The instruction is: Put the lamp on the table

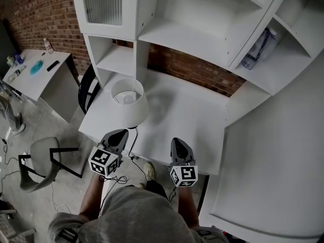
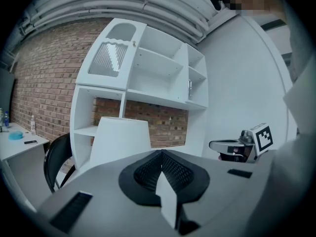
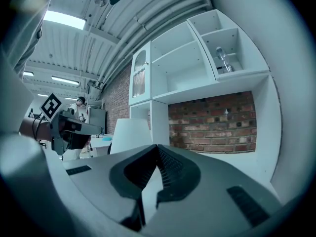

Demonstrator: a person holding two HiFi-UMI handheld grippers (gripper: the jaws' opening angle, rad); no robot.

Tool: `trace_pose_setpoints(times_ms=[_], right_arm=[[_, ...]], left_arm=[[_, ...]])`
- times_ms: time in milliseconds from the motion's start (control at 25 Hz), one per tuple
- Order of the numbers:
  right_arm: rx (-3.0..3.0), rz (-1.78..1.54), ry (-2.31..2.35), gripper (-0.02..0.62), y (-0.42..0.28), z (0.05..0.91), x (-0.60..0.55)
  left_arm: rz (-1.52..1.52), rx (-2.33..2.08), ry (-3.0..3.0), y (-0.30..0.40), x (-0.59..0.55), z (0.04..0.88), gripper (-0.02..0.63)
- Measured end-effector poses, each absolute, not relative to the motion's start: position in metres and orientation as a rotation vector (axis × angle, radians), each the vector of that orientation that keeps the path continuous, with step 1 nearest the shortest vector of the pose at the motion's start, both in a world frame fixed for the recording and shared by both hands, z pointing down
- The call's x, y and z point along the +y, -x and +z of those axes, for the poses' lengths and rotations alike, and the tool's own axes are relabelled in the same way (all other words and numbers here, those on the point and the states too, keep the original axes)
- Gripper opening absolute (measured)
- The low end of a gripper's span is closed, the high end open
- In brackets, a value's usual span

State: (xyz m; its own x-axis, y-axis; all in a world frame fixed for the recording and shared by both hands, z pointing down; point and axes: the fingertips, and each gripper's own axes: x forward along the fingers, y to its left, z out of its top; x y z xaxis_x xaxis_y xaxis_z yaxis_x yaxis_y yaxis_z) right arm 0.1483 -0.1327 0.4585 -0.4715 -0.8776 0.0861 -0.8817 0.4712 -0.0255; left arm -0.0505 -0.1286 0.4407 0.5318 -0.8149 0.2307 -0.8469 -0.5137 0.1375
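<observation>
The lamp (image 1: 129, 103), a white shade seen from above, stands upright on the left part of the white table (image 1: 195, 120); its dark cord (image 1: 133, 145) trails off the front edge. It also shows ahead in the left gripper view as the lamp (image 2: 121, 139) and in the right gripper view as the lamp (image 3: 131, 135). My left gripper (image 1: 120, 134) hovers at the table's front edge just below the shade, jaws together, nothing in them. My right gripper (image 1: 178, 142) is level at the front edge, apart from the lamp, shut and empty.
A white shelf unit (image 1: 202, 19) rises behind the table, with a clear bottle (image 1: 258, 47) in a right compartment. A black chair (image 1: 88, 90) stands left of the table, a grey chair (image 1: 43, 161) and a small desk (image 1: 35, 72) beyond it.
</observation>
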Motion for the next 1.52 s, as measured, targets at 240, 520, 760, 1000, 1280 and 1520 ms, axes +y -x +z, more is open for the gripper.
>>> trace_pose_setpoints(times_ms=[240, 520, 760, 1000, 1280, 1520], right_arm=[[-2.649, 0.122, -1.576, 0.023, -0.149, 0.459, -0.130], [-2.657, 0.112, -1.541, 0.023, -0.143, 0.461, -0.131], [-2.663, 0.117, -1.537, 0.023, -0.142, 0.462, -0.131], [-2.659, 0.112, -1.541, 0.023, -0.144, 0.462, -0.132], [-2.662, 0.114, -1.535, 0.023, -0.145, 0.464, -0.132], [-2.662, 0.122, -1.536, 0.023, -0.145, 0.464, -0.133]], left_arm=[[0.206, -1.402, -2.532, 0.053, -0.127, 0.444, 0.005], [0.215, -1.398, -2.522, 0.056, -0.128, 0.445, 0.005], [0.213, -1.415, -2.520, 0.059, -0.128, 0.447, 0.005], [0.220, -1.409, -2.517, 0.058, -0.128, 0.449, 0.005], [0.217, -1.411, -2.514, 0.056, -0.130, 0.451, 0.005], [0.238, -1.395, -2.504, 0.056, -0.129, 0.453, 0.005]])
